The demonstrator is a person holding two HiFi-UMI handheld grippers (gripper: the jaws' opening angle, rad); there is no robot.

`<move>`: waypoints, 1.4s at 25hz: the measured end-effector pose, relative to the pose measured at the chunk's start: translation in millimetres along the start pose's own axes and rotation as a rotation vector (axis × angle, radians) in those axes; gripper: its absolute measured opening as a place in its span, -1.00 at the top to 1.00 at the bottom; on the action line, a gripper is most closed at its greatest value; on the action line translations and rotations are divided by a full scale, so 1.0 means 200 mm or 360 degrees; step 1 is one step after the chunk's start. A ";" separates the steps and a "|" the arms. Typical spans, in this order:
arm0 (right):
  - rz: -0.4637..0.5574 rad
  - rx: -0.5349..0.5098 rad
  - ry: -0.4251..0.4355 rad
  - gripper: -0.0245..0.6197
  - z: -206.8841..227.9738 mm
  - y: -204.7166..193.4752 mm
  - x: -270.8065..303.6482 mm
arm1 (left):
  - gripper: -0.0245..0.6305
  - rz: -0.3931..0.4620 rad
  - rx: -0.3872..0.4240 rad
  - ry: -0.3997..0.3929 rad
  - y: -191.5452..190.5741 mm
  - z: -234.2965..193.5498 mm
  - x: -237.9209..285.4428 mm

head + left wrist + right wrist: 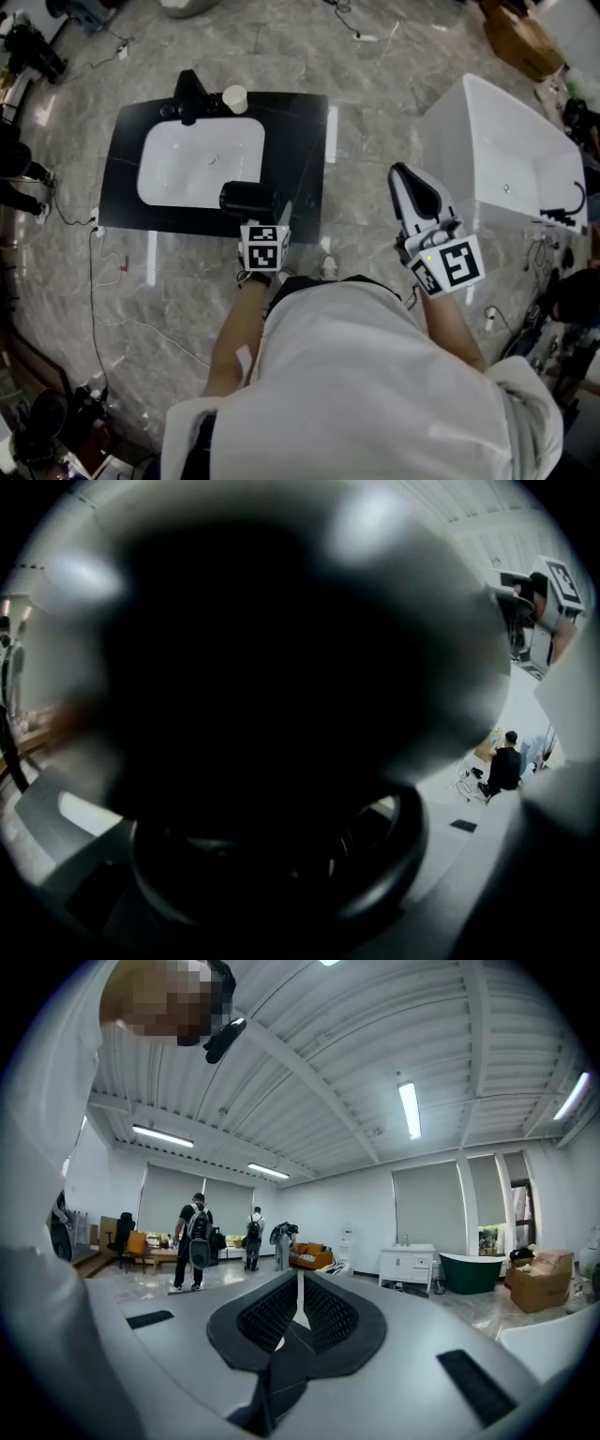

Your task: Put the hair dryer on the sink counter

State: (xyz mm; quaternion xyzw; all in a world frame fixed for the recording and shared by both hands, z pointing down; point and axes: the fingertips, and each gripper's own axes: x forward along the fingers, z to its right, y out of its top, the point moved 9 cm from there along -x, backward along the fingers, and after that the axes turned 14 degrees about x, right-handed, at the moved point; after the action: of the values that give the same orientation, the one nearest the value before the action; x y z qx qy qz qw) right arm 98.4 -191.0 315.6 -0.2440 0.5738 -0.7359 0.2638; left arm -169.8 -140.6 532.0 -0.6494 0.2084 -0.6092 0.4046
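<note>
A black hair dryer [248, 199] hangs over the front edge of the black sink counter [305, 141], by the white basin [197, 164]. My left gripper [259, 223] is shut on it from below, its marker cube toward me. In the left gripper view the hair dryer [281, 686] is a dark blur that fills almost the whole frame and hides the jaws. My right gripper [417, 192] is held off to the right of the counter over the floor, tilted upward. Its jaws are pressed together with nothing between them, as the right gripper [298, 1312] view shows.
A black faucet [190, 94] and a pale cup [235, 97] stand at the counter's back edge. A white bathtub [506, 159] stands at the right. Cables [103, 272] trail over the marble floor at the left. People stand far across the room [197, 1237].
</note>
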 end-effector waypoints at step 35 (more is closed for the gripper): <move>-0.0031 0.0024 -0.0224 0.79 0.06 -0.06 -0.11 | 0.25 -0.0134 0.0043 -0.0051 -0.09 -0.01 0.30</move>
State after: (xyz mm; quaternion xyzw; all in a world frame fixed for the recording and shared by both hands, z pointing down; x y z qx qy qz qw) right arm 122.4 -183.0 327.9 -0.2987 0.5460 -0.7237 0.2981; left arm -164.8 -175.9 582.4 -0.6618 0.1660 -0.6179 0.3907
